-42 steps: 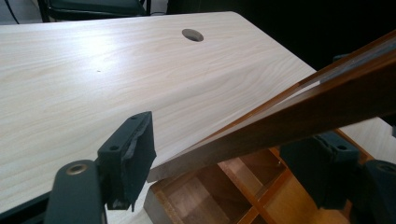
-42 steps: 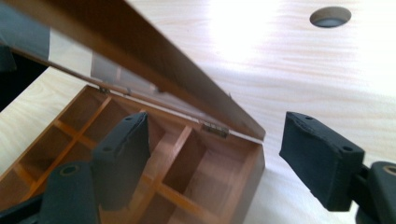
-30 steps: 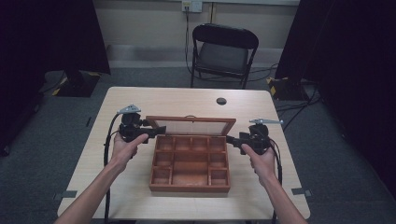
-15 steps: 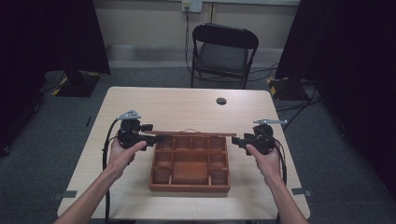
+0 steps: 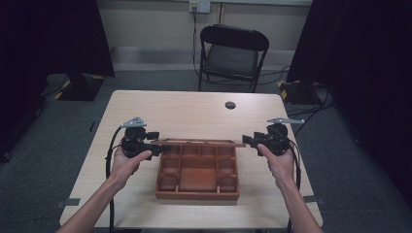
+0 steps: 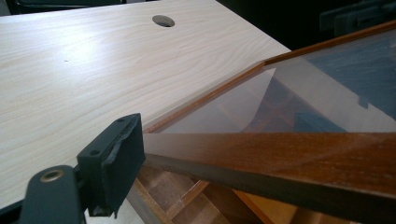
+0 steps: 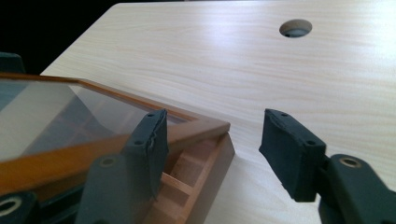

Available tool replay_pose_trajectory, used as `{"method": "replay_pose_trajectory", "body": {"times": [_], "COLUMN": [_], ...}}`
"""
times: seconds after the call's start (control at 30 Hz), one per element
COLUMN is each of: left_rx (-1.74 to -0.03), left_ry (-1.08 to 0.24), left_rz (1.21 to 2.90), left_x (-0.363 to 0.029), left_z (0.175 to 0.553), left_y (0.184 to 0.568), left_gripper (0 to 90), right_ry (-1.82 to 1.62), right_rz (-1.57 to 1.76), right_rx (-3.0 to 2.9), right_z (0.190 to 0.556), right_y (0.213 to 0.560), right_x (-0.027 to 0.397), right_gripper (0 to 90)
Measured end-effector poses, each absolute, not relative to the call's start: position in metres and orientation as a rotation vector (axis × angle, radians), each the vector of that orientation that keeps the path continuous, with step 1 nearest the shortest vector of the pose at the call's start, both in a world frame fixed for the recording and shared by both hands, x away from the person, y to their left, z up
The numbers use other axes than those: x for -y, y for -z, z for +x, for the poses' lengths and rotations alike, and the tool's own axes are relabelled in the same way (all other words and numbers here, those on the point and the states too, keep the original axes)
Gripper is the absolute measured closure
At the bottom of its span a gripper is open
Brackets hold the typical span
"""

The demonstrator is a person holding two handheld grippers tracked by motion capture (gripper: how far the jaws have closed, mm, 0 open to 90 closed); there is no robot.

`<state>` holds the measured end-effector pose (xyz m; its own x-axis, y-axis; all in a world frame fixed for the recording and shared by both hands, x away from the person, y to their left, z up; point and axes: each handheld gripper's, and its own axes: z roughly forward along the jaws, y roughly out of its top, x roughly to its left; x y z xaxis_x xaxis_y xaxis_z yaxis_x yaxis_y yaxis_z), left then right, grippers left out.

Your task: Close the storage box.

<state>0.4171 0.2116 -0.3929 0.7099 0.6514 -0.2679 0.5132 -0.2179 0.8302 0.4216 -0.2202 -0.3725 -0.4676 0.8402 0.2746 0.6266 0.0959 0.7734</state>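
You are lowering the glass lid [image 5: 199, 142] onto the wooden compartment box [image 5: 198, 175], which sits at the table's [image 5: 194, 111] six o'clock. Your left gripper [image 5: 163, 147] seems to pinch the lid's nine o'clock edge, though one jaw is hidden. Your right gripper [image 7: 212, 147] is spread, jaws just closing, off the three o'clock corner. Next, ease the lid flat.

The glass lid [image 6: 299, 154] runs off the left gripper view's right edge, its far end unseen. Under it, the box [image 5: 197, 195] compartments blur behind glare. One left gripper [image 6: 140, 154] jaw is hidden beneath the lid's frame.
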Motion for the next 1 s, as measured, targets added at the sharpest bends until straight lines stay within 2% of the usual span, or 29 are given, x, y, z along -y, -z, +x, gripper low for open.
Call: {"method": "replay_pose_trajectory", "body": {"times": [0.1,0.3,0.57,0.63,0.73,0.97,1.0], "left_rx": [-0.904,-0.898,-0.891,-0.886,-0.881,-0.88,-0.88], "left_ry": [-0.167,-0.176,-0.17,-0.168,-0.172,-0.166,-0.166], "left_rz": [1.876,1.872,1.879,1.89,1.904,1.908,1.908], "left_x": [-0.212,-0.212,-0.213,-0.213,-0.213,-0.215,-0.215], "left_z": [0.416,0.411,0.407,0.407,0.406,0.403,0.403], "left_y": [0.395,0.396,0.4,0.4,0.4,0.401,0.401], "left_gripper": [17.1,17.5,17.5,17.7,17.7,18.8,19.0], "right_ry": [-1.34,-1.399,-1.486,-1.479,-1.494,-1.627,-1.627], "right_rz": [1.436,1.352,1.183,1.162,1.135,1.027,1.027], "right_rx": [-2.15,-2.198,-2.327,-2.365,-2.394,-2.573,-2.573], "right_z": [0.422,0.419,0.407,0.405,0.403,0.399,0.399], "right_y": [0.364,0.346,0.322,0.319,0.316,0.316,0.316], "right_x": [0.217,0.201,0.171,0.161,0.152,0.12,0.12], "right_gripper": [44.9,45.1,37.0,37.6,41.2,61.0,61.0]}}
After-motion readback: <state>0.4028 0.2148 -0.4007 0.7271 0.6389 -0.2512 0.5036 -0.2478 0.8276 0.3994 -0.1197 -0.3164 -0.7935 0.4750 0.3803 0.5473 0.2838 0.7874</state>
